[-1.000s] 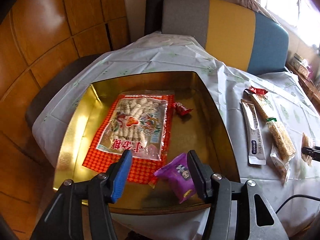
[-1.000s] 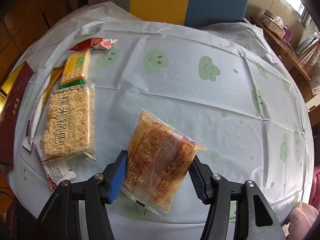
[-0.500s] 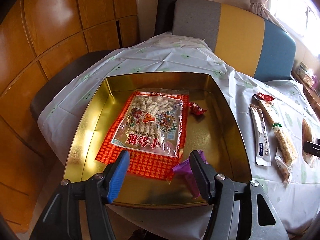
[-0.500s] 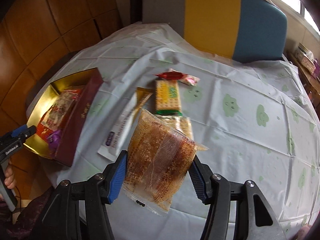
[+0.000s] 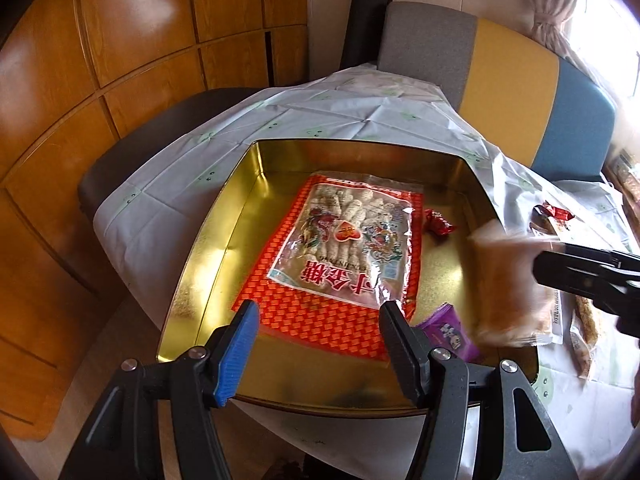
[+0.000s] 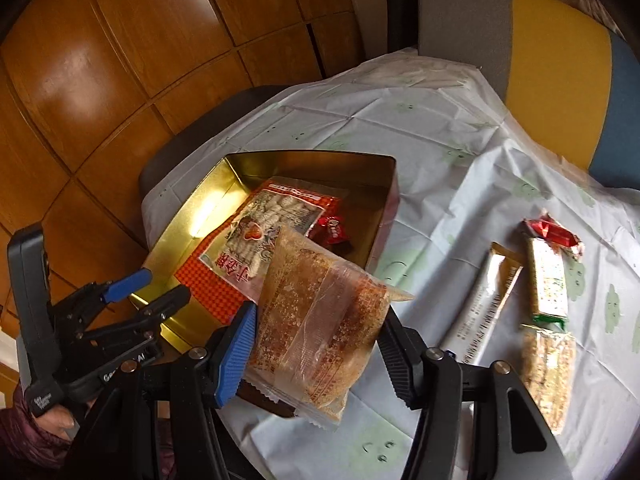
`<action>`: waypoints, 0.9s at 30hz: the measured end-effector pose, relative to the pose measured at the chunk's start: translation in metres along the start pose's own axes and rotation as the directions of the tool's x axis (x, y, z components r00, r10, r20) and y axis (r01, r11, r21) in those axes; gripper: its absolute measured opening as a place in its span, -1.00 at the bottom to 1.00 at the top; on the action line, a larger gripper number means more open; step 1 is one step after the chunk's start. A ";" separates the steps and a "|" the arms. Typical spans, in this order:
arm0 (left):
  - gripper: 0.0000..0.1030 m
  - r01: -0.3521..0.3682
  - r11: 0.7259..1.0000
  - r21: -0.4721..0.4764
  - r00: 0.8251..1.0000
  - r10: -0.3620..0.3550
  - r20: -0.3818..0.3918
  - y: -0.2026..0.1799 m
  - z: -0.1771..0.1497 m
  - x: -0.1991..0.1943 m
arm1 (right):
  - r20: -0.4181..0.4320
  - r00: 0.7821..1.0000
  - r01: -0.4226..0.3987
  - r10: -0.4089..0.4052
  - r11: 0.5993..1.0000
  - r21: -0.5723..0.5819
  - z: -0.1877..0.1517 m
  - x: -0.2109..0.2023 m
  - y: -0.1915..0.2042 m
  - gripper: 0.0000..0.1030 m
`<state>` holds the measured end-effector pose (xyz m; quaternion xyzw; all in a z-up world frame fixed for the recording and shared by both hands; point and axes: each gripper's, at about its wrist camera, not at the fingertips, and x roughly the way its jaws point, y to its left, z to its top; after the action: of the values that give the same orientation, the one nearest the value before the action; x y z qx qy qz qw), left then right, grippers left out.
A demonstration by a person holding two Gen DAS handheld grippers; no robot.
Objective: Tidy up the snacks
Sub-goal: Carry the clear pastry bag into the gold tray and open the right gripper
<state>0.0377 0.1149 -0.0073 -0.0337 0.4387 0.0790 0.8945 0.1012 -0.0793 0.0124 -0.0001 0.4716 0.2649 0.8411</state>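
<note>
A gold tin (image 5: 224, 216) on the table holds a big red-orange snack bag (image 5: 348, 248), a red candy (image 5: 439, 222) and a purple packet (image 5: 446, 330). My right gripper (image 6: 316, 336) is shut on a clear bag of brown crispy cake (image 6: 316, 316), held in the air at the tin's right edge; it shows blurred in the left wrist view (image 5: 506, 280). My left gripper (image 5: 318, 342) is open and empty, at the tin's near edge; it also shows in the right wrist view (image 6: 150, 288).
On the tablecloth right of the tin lie a long white stick packet (image 6: 486, 308), a green-ended cracker pack (image 6: 548, 280), a rice-cake bar (image 6: 546, 376) and red wrapped candies (image 6: 550, 232). A grey, yellow and blue chair back (image 5: 496, 80) stands behind the table.
My right gripper has carried the brown cake bag left, from over the tablecloth to the tin's right edge. My left gripper has drawn back a little from the tin, still open.
</note>
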 end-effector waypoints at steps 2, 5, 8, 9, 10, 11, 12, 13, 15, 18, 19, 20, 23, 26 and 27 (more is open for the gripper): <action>0.22 -0.002 1.000 0.000 1.000 0.002 -0.002 0.002 -0.001 0.001 | -0.006 1.000 -0.005 0.005 1.000 0.010 0.003 0.012 0.004 0.18; 0.22 -0.002 1.000 -0.001 1.000 0.002 0.003 0.003 -0.002 0.000 | -0.007 1.000 0.007 -0.007 1.000 0.016 0.003 0.019 0.007 0.18; 0.22 -0.001 1.000 0.009 1.000 0.001 0.002 0.000 -0.002 0.001 | -0.006 1.000 0.015 -0.015 1.000 0.013 -0.003 0.014 0.005 0.18; 0.22 0.000 1.000 0.011 1.000 0.000 0.001 -0.001 -0.003 0.001 | -0.002 1.000 0.026 -0.026 1.000 0.013 -0.005 0.012 0.003 0.18; 0.22 0.002 1.000 0.015 1.000 -0.002 0.000 -0.002 -0.003 0.001 | 0.003 0.999 0.037 -0.037 0.999 0.015 -0.007 0.008 0.001 0.18; 0.22 0.002 1.000 0.018 1.000 -0.002 0.000 -0.004 -0.003 0.000 | 0.008 0.999 0.045 -0.045 0.999 0.020 -0.009 0.006 -0.002 0.18; 0.22 0.003 1.000 0.022 1.000 -0.003 0.002 -0.006 -0.003 -0.001 | 0.012 0.998 0.054 -0.055 0.998 0.027 -0.012 0.003 -0.005 0.18; 0.22 0.003 1.000 0.026 1.000 -0.003 0.004 -0.008 -0.003 -0.001 | 0.016 0.998 0.065 -0.065 0.997 0.032 -0.014 0.000 -0.008 0.18; 0.22 0.006 0.999 0.035 1.000 -0.007 0.005 -0.011 -0.004 -0.002 | 0.026 0.996 0.081 -0.082 0.996 0.043 -0.020 -0.007 -0.016 0.18; 0.22 0.011 0.999 0.052 1.000 -0.011 0.004 -0.018 -0.005 -0.004 | 0.034 0.994 0.104 -0.107 0.992 0.064 -0.028 -0.018 -0.028 0.18; 0.22 0.013 0.998 0.058 1.000 -0.013 0.004 -0.020 -0.006 -0.005 | 0.037 0.993 0.113 -0.116 0.991 0.069 -0.031 -0.021 -0.032 0.18; 0.22 0.015 0.998 0.065 1.000 -0.015 0.004 -0.023 -0.007 -0.005 | 0.038 0.992 0.120 -0.124 0.990 0.075 -0.034 -0.024 -0.037 0.18; 0.22 0.018 0.996 0.088 1.000 -0.019 0.005 -0.030 -0.008 -0.007 | 0.041 0.988 0.145 -0.150 0.985 0.099 -0.044 -0.033 -0.051 0.18; 0.22 0.022 0.994 0.110 1.000 -0.023 0.006 -0.038 -0.010 -0.009 | 0.044 0.984 0.164 -0.171 0.978 0.127 -0.053 -0.043 -0.065 0.18; 0.22 0.024 0.993 0.119 1.000 -0.025 0.006 -0.041 -0.010 -0.009 | 0.046 0.983 0.169 -0.177 0.976 0.136 -0.056 -0.046 -0.070 0.18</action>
<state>0.0312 0.0724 -0.0065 0.0145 0.4387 0.0422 0.8975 0.0685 -0.1742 0.0006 0.0217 0.4615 0.1588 0.8725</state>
